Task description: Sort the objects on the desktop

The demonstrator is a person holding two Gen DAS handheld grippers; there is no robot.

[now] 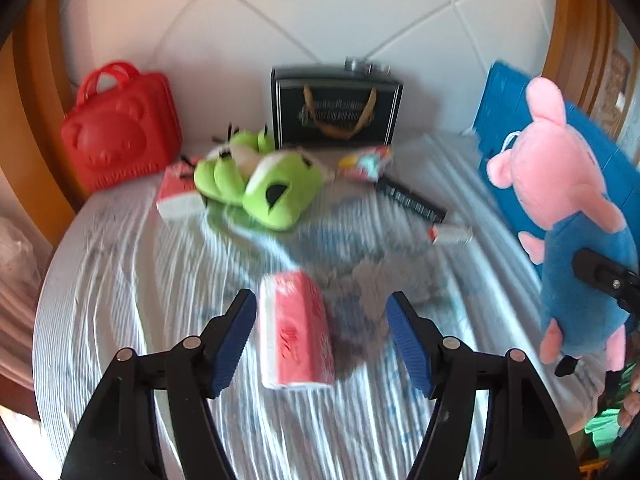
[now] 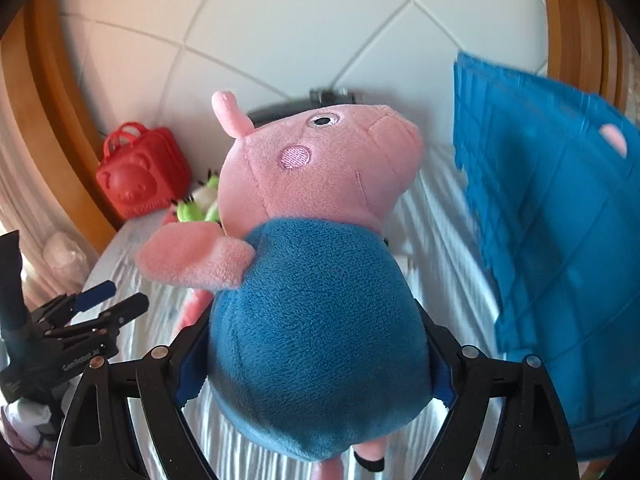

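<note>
Two grippers above the bed

The pig toy (image 2: pixel 320 320) is clamped between the right gripper (image 2: pixel 316 376) fingers, lifted beside the blue cushion (image 2: pixel 560 240). The left gripper (image 1: pixel 322 340) fingers stand open over a pink tissue pack (image 1: pixel 294 328); bare sheet (image 1: pixel 120 280) lies leftward.

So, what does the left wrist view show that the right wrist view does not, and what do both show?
Only the left wrist view shows the red-and-white tissue pack lying between the open left gripper pads, untouched, and the whole black gift bag and the black flat box.

Only the right wrist view shows the pig plush's face and the right gripper pads pressed on its blue body.

Both show the pig plush, the red bear case, the green plush and the blue basket.
</note>
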